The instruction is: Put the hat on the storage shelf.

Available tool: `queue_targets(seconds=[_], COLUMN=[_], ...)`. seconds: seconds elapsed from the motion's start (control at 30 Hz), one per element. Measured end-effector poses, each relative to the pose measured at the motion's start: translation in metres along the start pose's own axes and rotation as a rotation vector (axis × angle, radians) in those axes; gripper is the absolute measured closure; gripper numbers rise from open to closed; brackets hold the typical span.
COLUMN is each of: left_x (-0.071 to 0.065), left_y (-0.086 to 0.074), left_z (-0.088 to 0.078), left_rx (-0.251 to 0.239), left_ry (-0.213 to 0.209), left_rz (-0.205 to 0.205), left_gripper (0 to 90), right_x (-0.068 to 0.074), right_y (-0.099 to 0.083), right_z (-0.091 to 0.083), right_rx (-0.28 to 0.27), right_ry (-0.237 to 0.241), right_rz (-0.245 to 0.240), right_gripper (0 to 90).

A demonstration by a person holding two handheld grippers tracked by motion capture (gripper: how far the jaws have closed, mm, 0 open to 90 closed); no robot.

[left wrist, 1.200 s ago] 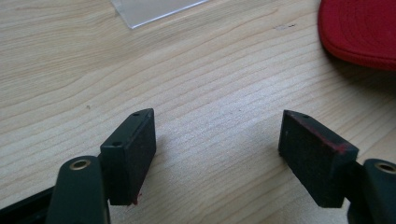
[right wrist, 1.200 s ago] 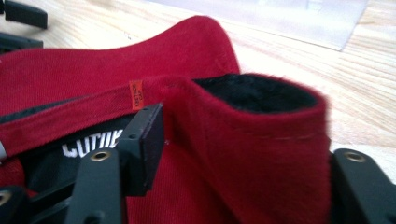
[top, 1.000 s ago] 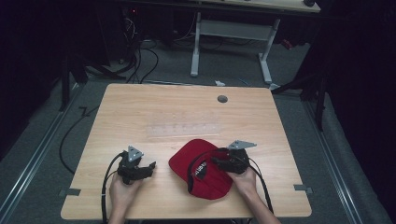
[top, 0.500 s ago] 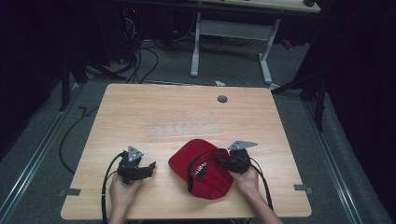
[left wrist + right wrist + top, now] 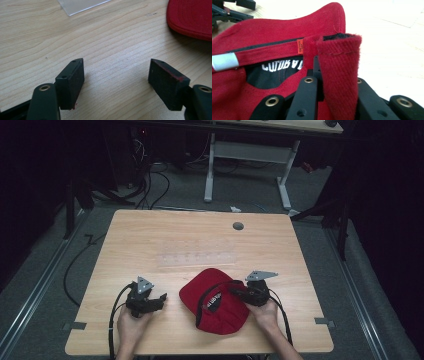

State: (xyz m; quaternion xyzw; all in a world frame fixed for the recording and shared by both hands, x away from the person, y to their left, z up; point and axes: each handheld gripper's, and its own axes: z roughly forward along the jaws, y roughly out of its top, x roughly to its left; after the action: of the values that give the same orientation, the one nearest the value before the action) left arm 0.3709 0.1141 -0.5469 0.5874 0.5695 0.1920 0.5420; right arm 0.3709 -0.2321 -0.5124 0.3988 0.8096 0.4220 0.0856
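On my left, my left tool (image 5: pixel 161 298) rests low on the pale wooden surface (image 5: pixel 190 240) with its two black rubber pads (image 5: pixel 70 82) spread apart and nothing but bare wood between them; it is released and idle, and against the picture from a second ago it sits in the same spot, pointing toward the cap. A clear plastic sheet (image 5: pixel 81 5) lies flat on the wood beyond it.

The red cotton baseball cap (image 5: pixel 212 290) with the black lining lies near the front edge of the surface, between my two hands, underside up, so that the white lettering inside (image 5: pixel 280 66) shows.

On the right is where the change has come: my right tool (image 5: pixel 236 292) has just been closing, and its jaws are now clenched on a fold of the red fabric at the cap's back edge (image 5: pixel 339 62), which stands up pinched between them in the right gripper view. A second ago the tool was at the same place on the cap, so only the jaws have altered.

I judge that the grasp is now made, and the cap is ready to be lifted or turned, with my left tool free to help.
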Motion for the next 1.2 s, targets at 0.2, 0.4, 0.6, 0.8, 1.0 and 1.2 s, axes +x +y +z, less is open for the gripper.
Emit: queue_targets(seconds=[0.2,0.4,0.6,0.8,1.0,1.2], left_x=[0.0,0.0,0.0,0.0,0.0,0.0], left_y=[0.0,0.0,0.0,0.0,0.0,0.0], left_z=[0.0,0.0,0.0,0.0,0.0,0.0], left_rx=[0.001,0.001,0.001,0.003,0.005,0.007], left_ry=[0.0,0.001,0.002,0.001,-0.001,-0.003], left_rz=[0.0,-0.002,-0.002,-0.001,-0.001,0.0], left_gripper=[29.1,28.8,28.6,28.3,27.8,27.3], right_x=[0.0,-0.001,0.003,0.005,0.005,0.004], right_y=[0.002,0.004,0.011,0.018,0.023,0.028], right_z=[-0.006,-0.014,-0.022,-0.031,-0.039,-0.048], right_rx=[-0.01,-0.026,-0.031,-0.055,-0.069,-0.085], right_ry=[0.018,0.035,0.037,0.05,0.049,0.045], right_rz=[0.027,0.054,0.036,0.037,0.043,0.045], right_gripper=[84.5,84.8,85.0,85.1,85.1,85.1])
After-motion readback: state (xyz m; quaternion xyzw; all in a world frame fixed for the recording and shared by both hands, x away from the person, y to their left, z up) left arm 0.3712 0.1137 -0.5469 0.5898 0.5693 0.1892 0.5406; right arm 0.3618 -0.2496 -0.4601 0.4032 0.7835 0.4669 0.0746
